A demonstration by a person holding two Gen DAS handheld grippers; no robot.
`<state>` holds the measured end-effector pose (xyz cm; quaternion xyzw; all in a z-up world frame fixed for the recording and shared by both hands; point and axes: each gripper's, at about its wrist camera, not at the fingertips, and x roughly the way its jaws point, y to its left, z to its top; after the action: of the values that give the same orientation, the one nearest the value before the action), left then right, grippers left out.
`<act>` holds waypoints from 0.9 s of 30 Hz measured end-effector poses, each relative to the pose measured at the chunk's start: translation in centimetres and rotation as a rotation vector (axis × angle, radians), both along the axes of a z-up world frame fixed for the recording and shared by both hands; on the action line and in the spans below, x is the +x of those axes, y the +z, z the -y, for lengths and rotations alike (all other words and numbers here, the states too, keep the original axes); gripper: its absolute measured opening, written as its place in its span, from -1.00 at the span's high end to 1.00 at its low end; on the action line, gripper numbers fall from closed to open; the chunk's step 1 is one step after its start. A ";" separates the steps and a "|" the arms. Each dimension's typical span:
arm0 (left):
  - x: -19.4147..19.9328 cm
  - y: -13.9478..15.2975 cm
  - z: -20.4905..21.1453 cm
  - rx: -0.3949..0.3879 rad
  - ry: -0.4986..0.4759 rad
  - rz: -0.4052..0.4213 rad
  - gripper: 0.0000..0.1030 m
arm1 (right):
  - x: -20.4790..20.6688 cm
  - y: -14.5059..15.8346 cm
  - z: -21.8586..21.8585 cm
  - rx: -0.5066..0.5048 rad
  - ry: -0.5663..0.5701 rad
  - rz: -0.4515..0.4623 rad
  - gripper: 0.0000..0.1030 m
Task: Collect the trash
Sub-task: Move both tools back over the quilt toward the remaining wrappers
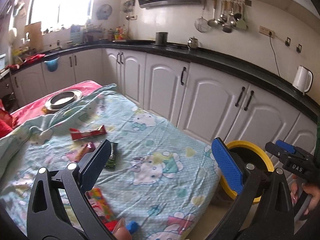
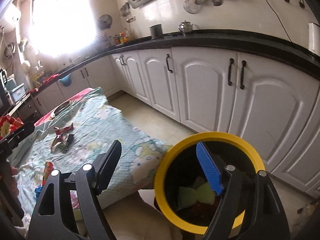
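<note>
Several wrappers lie on the cartoon-print sheet over the table: a red wrapper, a dark green one, a pink-red one and a colourful one near the front. My left gripper is open and empty above the sheet. A yellow-rimmed black bin stands on the floor by the table's right end, with yellow-green trash inside. My right gripper is open and empty, its blue finger over the bin. The right gripper also shows in the left wrist view.
A metal plate sits on a red cloth at the table's far end. White cabinets under a black counter run along the right, with a white kettle. Tiled floor lies between table and cabinets.
</note>
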<state>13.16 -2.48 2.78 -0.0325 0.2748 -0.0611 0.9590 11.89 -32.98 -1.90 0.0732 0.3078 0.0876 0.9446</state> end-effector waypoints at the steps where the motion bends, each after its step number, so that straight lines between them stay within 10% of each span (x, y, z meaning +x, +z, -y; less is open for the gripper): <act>1: 0.0 0.0 -0.3 -0.001 0.006 0.000 -0.79 | 0.0 0.2 -0.5 -0.003 0.008 0.001 -0.47; 27: -1.8 0.1 -11.6 -0.095 0.215 0.028 -0.79 | 0.4 3.5 -13.7 -0.049 0.249 0.040 -0.51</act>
<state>11.31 9.11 2.87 -0.1064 0.2528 0.0290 0.9612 12.32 -19.24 1.65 0.0094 0.2975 0.1980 0.9339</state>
